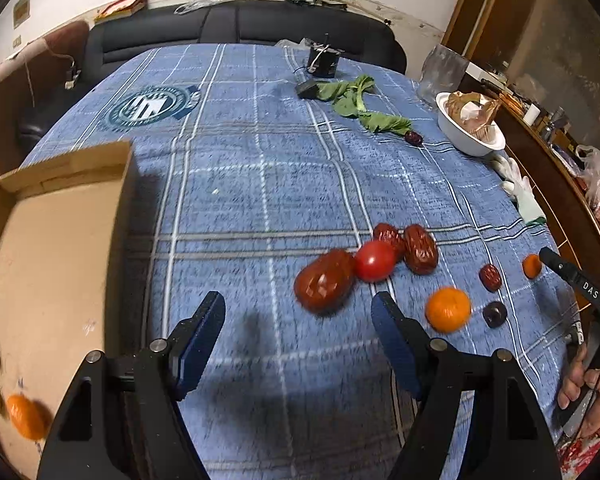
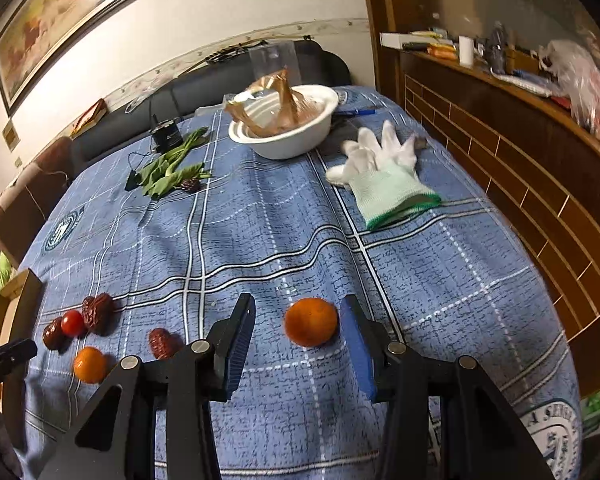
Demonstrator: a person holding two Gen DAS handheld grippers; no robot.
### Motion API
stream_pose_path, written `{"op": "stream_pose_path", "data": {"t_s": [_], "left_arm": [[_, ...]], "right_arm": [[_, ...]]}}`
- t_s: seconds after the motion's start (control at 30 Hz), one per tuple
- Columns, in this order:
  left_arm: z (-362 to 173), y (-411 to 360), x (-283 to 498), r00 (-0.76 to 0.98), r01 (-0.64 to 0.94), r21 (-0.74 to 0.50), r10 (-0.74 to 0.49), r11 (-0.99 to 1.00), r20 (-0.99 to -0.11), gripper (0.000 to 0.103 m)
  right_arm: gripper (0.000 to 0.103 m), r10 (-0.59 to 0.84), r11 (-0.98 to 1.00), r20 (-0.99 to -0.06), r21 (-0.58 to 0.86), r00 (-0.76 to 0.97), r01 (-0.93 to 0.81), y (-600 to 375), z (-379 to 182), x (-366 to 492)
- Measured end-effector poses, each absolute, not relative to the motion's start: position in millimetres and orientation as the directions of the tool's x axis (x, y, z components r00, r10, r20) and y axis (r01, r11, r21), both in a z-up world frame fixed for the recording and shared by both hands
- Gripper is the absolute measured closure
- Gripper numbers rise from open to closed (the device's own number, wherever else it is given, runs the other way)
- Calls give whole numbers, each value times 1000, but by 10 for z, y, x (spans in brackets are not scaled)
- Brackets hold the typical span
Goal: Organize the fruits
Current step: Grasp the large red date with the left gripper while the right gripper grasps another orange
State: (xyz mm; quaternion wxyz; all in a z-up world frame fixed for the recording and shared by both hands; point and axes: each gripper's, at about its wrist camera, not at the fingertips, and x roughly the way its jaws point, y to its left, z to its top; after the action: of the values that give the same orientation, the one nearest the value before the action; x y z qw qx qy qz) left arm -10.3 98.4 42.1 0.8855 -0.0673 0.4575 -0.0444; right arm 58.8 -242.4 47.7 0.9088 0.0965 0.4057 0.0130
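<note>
Reading "DAS" on its side, the right gripper (image 2: 298,330) brackets an orange (image 2: 310,321) ungripped; the left gripper (image 1: 298,320) gapes empty.

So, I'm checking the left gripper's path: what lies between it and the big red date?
Only bare blue tablecloth: in the left wrist view the left gripper has nothing between it and the big red date.

Your left gripper (image 1: 298,326) is hovering with jaws apart over the blue cloth (image 1: 240,184), a large date (image 1: 324,282) lying just beyond; cardboard box (image 1: 52,264) sitting left.
</note>
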Motion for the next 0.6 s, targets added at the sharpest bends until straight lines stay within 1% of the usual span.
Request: {"op": "stream_pose_path", "data": {"t_s": [0.23,0.3,0.33,0.37,0.4,0.43,0.5,0.6], "left_arm": [[269,840,111,578,59,-82,-101,995,-810,29],[229,840,132,570,62,-82,-103,995,-815,40],[215,836,141,564,65,-84,-106,994,-819,51],[197,831,150,557,69,-89,-113,994,-823,58],[199,825,142,565,68,-78,-103,995,-818,62],[195,813,141,566,74,-72,-102,995,-818,71],[187,786,148,569,77,-60,-94,995,-817,71],[184,760,161,573,77,-57,-92,995,-814,71]], "right_arm": [[55,99,982,-751,181,653,60,-2441,348,662],[55,96,983,-753,176,651,58,-2429,334,674],[55,97,983,-754,174,649,55,-2422,324,679],[55,96,984,-756,169,647,52,-2409,315,684],[55,91,986,-761,157,643,46,-2387,301,694],[55,86,988,-765,147,638,44,-2373,289,700],[56,67,992,-772,122,632,44,-2340,254,711],[68,55,993,-773,109,632,46,-2333,238,706]]}}
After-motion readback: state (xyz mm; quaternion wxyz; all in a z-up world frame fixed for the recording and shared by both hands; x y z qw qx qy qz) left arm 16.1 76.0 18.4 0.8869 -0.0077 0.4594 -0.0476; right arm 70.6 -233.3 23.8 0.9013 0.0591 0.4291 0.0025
